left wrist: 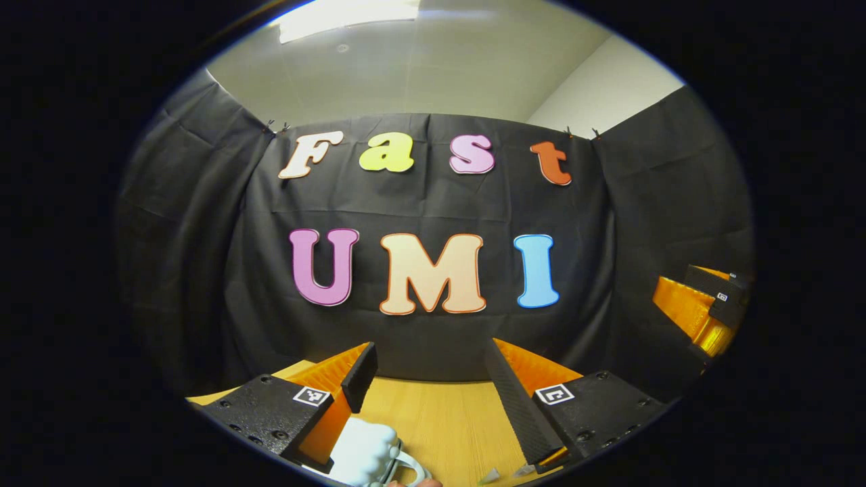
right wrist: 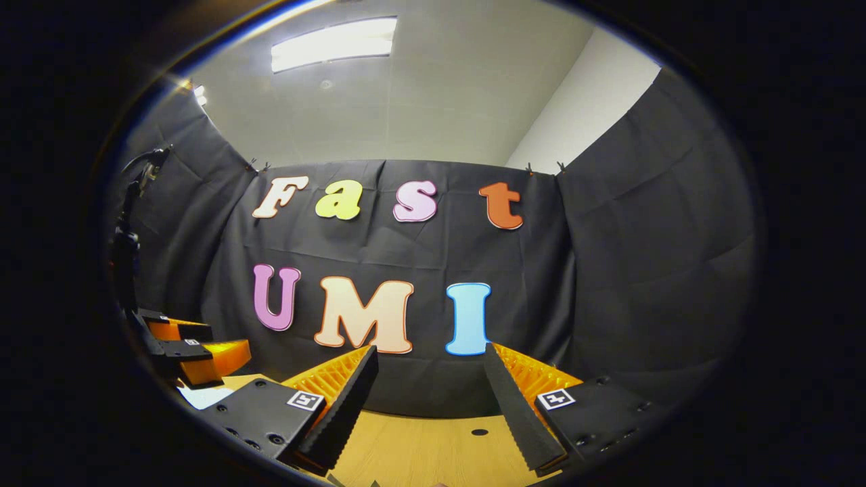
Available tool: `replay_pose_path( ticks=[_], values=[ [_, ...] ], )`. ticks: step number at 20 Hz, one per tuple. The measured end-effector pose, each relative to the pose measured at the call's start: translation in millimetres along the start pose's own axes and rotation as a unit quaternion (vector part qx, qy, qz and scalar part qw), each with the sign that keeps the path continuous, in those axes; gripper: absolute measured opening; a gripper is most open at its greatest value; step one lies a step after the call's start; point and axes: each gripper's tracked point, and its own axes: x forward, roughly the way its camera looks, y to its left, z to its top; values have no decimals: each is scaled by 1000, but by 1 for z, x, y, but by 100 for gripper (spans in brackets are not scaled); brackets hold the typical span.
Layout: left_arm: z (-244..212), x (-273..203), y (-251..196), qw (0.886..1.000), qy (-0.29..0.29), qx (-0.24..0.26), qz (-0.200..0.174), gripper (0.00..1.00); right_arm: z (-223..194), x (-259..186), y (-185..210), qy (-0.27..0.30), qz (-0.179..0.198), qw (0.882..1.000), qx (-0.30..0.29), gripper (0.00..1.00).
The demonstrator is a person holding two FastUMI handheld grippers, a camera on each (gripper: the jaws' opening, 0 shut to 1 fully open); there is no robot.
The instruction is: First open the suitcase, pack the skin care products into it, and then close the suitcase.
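In the left gripper view my left gripper (left wrist: 431, 358) stands open above the wooden table (left wrist: 440, 419), nothing between its black fingers. Low in that view, just under the left finger, a white ribbed object with a grey loop (left wrist: 369, 454) lies on the table; I cannot tell what it is. The right gripper (left wrist: 707, 304) appears far right in that view, orange and black. In the right gripper view my right gripper (right wrist: 429, 355) is open too, held over the table (right wrist: 419, 450) with an empty gap. The left gripper (right wrist: 186, 348) sits at the left edge of that view.
The black cloth wall (left wrist: 433, 210) closes the table's far side and both flanks. A small dark hole (right wrist: 479, 431) marks the tabletop in the right gripper view. A dark stand with a cable (right wrist: 128, 223) rises at the far left. A white patch (right wrist: 203, 396) lies under the left gripper.
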Motion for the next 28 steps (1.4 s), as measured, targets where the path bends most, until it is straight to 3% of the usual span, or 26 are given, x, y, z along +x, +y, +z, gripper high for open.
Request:
replay_pose_path(
  ticks=[3,6,13,16,22,28],
  values=[
    [-35,-13,27,998,51,10,40,94,-21,2,0,17,20,999,22,98],
    [-81,-25,40,993,113,12,45,94,-36,4,-5,38,16,999,32,98],
    [-188,-30,32,966,258,-8,-17,94,-59,6,-10,78,-31,996,13,98],
    [-217,-26,22,956,290,-1,-40,88,-60,-1,-14,86,-39,995,-7,98],
    [-271,-32,-8,929,359,28,-84,87,-70,-12,-58,112,-91,988,-49,98],
    [-324,-43,-20,895,439,-7,-82,83,-66,-18,-79,114,-118,984,-74,98]
  ],
)
